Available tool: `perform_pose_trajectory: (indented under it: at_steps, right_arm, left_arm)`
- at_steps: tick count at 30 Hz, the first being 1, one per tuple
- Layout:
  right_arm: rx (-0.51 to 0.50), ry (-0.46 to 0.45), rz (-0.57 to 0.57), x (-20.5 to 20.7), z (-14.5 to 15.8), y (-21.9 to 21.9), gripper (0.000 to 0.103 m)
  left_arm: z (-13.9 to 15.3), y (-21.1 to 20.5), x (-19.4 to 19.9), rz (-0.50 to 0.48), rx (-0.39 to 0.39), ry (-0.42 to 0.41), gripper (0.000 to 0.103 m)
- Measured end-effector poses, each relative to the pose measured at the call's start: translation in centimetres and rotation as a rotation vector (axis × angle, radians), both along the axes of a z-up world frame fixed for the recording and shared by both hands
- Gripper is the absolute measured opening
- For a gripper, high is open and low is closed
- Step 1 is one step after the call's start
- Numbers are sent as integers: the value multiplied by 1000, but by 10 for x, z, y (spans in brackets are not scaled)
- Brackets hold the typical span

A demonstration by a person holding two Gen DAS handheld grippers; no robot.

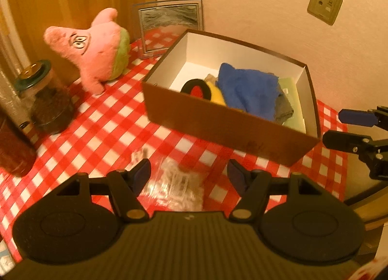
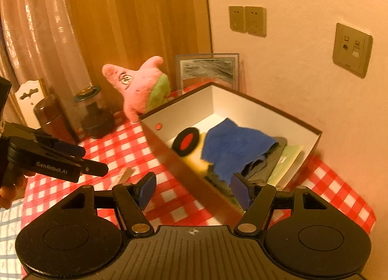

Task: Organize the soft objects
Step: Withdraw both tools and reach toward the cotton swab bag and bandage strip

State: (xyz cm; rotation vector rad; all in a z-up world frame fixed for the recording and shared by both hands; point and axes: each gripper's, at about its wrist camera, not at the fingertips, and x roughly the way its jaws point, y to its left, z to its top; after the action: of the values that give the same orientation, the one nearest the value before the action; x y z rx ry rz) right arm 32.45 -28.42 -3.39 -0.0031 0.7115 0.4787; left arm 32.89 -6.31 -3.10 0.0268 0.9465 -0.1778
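A brown box with a white inside stands on the red checked tablecloth. It holds a blue cloth, a yellow toy with a black and red patch, a grey cloth and a green item. A pink star plush stands left of the box, outside it. My left gripper is open and empty above a clear plastic bag, in front of the box. My right gripper is open and empty over the box's near wall. The blue cloth and plush also show in the right wrist view.
A glass jar with a dark lid and a dark brown canister stand at the left. A picture frame leans on the wall behind the box. Wall sockets sit above. The table's right edge is close to the box.
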Motion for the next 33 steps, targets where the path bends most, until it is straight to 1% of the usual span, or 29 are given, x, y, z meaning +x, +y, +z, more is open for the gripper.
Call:
perform_pose_trajectory:
  at_steps: [2, 7, 12, 17, 22, 26, 29, 33]
  right_arm:
    - [6, 6, 12, -8, 1, 5, 68]
    - [10, 11, 37, -26, 2, 16, 68]
    - [19, 30, 54, -44, -6, 27, 68]
    - [27, 74, 69, -58, -24, 42, 68]
    - [28, 145, 91, -63, -46, 57, 68]
    - [6, 171, 114, -66, -60, 71, 68]
    - [8, 189, 125, -66, -69, 78, 68]
    - [-1, 208, 140, -63, -78, 88, 68]
  left_arm:
    - [0, 4, -11, 13, 5, 0, 68]
    - [-3, 14, -37, 39, -15, 17, 68]
    - [-7, 28, -61, 82, -6, 26, 68]
    - [-17, 42, -81, 123, 4, 48, 67]
    - [-35, 55, -96, 171, -5, 103, 67]
    - [-50, 63, -106, 203, -22, 151, 67]
    - [-58, 67, -111, 227, -17, 176, 67]
    - [-67, 70, -114, 246, 10, 192, 67]
